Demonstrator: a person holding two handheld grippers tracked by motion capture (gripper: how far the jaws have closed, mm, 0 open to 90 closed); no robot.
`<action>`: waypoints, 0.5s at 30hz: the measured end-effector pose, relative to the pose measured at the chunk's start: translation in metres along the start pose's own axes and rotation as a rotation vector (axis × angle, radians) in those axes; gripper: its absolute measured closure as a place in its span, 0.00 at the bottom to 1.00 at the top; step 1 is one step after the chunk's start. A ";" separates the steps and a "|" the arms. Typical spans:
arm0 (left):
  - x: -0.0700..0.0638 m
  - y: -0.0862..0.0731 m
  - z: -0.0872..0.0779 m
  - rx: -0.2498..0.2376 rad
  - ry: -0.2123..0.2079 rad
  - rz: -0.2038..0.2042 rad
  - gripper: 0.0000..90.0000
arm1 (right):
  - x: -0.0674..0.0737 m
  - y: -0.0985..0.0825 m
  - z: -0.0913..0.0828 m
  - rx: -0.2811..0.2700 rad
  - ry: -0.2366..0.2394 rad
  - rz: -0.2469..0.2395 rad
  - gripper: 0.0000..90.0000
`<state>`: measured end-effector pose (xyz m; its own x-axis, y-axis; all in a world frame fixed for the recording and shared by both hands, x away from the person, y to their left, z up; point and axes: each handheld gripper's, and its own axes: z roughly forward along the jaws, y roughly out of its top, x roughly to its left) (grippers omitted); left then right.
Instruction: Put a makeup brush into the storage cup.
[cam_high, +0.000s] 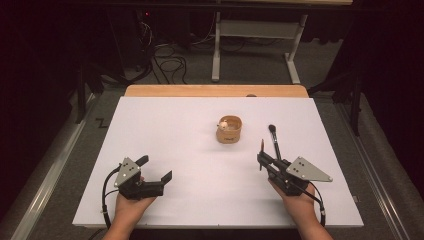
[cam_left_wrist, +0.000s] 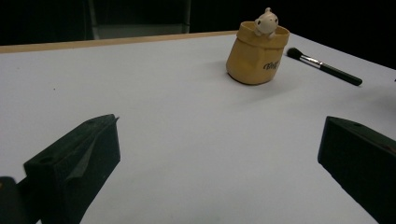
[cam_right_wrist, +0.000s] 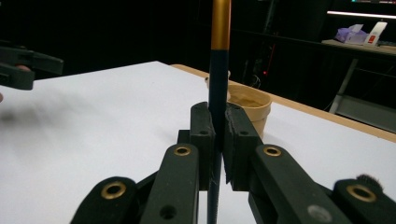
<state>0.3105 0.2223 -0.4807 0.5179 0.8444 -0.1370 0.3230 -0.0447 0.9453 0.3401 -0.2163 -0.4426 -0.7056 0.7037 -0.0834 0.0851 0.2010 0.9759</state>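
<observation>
A tan pot (cam_high: 229, 130) with a small white figure on its rim stands mid-table, also in the left gripper view (cam_left_wrist: 257, 53) and the right gripper view (cam_right_wrist: 252, 105). A black makeup brush (cam_high: 274, 142) lies flat to the right of the pot (cam_left_wrist: 322, 67). My right gripper (cam_high: 262, 161) (cam_right_wrist: 218, 121) is shut on a thin dark-and-gold stick (cam_right_wrist: 218, 70), held upright (cam_high: 261, 149) just left of the lying brush. Near the front left, my left gripper (cam_high: 154, 168) (cam_left_wrist: 219, 135) stands wide open with nothing between its fingers.
The white table top (cam_high: 175, 130) has a wooden strip (cam_high: 200, 91) along its far edge. Beyond it are a grey floor, cables and a metal frame (cam_high: 216, 50). Bare white surface lies between the two grippers.
</observation>
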 end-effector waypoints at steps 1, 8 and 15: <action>0.000 0.000 -0.001 -0.007 0.000 -0.003 0.00 | -0.002 0.000 0.001 0.005 0.000 0.004 0.94; 0.001 0.001 -0.003 -0.011 -0.006 0.000 0.00 | -0.015 0.004 0.014 0.004 -0.018 0.042 0.94; -0.001 0.002 -0.005 -0.018 -0.027 0.007 0.00 | -0.017 0.010 0.033 -0.010 -0.025 0.071 0.94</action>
<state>0.3069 0.2238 -0.4773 0.5414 0.8294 -0.1380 0.3053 -0.0410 0.9514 0.3765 -0.2035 -0.4377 -0.6805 0.7325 -0.0188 0.1272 0.1433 0.9815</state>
